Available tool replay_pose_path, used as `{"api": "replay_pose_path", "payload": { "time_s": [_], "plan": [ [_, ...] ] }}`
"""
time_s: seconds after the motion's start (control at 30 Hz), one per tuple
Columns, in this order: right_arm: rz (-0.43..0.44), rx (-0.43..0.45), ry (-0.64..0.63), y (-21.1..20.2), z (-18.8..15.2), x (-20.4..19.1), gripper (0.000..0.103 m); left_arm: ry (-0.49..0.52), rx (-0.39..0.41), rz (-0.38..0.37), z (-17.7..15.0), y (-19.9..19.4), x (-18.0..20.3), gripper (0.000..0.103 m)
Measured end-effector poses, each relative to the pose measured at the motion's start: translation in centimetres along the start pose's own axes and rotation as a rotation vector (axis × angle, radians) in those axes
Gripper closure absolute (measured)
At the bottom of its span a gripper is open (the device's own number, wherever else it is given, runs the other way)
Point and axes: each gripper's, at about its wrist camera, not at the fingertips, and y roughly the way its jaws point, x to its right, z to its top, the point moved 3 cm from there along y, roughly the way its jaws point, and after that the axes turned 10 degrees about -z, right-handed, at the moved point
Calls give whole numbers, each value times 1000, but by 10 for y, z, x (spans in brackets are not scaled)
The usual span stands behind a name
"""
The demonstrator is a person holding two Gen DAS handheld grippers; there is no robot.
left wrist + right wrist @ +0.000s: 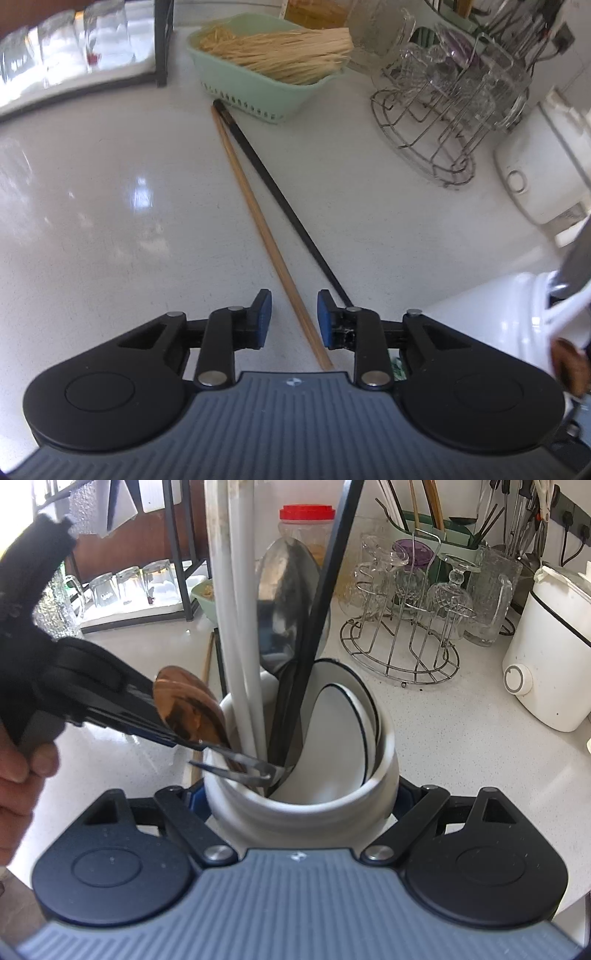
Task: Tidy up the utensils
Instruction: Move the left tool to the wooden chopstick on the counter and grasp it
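Note:
In the left wrist view my left gripper (294, 314) is open and low over the white counter, its jaws on either side of the near end of a wooden chopstick (258, 218). A black chopstick (280, 201) lies beside it and runs under the right finger. In the right wrist view my right gripper (301, 799) is shut on a white utensil holder (314, 805). The holder contains a steel spoon (288, 602), white handles (236, 609), a black chopstick (325, 598), a copper spoon (188, 705), a fork (240, 768) and white spoons (340, 731). The left gripper (173, 740) also shows there, beside the holder.
A green basket (255, 92) of bamboo sticks stands at the chopsticks' far end. A wire glass rack (402, 627) with glasses, a glass pitcher (491, 598), a white appliance (546, 657), a red-lidded jar (306, 531) and a black shelf with upturned glasses (129, 583) ring the counter.

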Motion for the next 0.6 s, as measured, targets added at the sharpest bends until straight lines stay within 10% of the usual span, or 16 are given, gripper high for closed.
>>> {"api": "replay_pose_path", "payload": {
  "time_s": [0.6],
  "plan": [
    [36,56,-32,-2,-6,2,12,43,-40,168,6,8,18,91]
  ]
}}
